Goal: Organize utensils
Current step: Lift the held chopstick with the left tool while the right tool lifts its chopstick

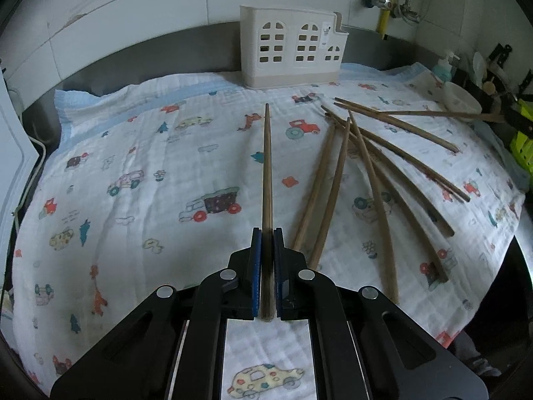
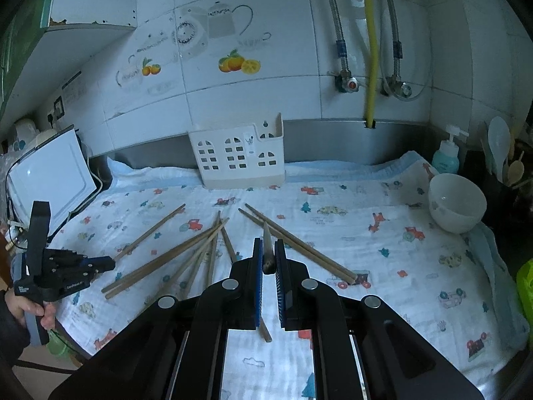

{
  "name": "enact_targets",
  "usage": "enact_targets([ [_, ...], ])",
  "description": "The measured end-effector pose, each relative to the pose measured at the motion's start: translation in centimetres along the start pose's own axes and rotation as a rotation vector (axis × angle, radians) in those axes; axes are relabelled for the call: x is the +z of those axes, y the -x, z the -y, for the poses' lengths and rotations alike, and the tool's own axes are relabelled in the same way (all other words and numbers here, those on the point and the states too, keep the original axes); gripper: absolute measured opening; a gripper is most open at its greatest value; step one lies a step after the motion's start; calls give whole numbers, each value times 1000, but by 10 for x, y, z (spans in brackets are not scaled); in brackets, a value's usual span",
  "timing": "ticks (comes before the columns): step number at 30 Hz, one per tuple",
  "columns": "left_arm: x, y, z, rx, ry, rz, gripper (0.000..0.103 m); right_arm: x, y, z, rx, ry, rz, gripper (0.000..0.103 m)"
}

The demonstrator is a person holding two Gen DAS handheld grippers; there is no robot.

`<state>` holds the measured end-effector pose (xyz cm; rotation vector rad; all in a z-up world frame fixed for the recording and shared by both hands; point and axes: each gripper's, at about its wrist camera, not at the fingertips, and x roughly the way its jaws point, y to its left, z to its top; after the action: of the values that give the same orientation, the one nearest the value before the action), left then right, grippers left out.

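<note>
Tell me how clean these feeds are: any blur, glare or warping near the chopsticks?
Left wrist view: sharp, dim bluish light; fisheye bends the loose chopsticks and the cloth's edges; the chopstick in the left tongs reads straight. Right wrist view: the chopstick in the right tongs is blurred, mild glare on the white bowl, dark corners.

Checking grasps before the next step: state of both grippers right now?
Left gripper: closed on one chopstick, tip pointing forward.
Right gripper: closed on another chopstick, gripped near one end.
</note>
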<state>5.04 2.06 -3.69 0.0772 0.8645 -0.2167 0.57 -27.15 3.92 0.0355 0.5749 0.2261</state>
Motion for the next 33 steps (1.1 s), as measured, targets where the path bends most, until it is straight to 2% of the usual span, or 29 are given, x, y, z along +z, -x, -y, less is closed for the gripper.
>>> enact_targets([
  [18,20,26,0,-10,17,68,5,9,16,-2,1,3,42,7],
  [33,54,60,-2,-41,2,190,5,33,13,-7,18,53,40,7],
])
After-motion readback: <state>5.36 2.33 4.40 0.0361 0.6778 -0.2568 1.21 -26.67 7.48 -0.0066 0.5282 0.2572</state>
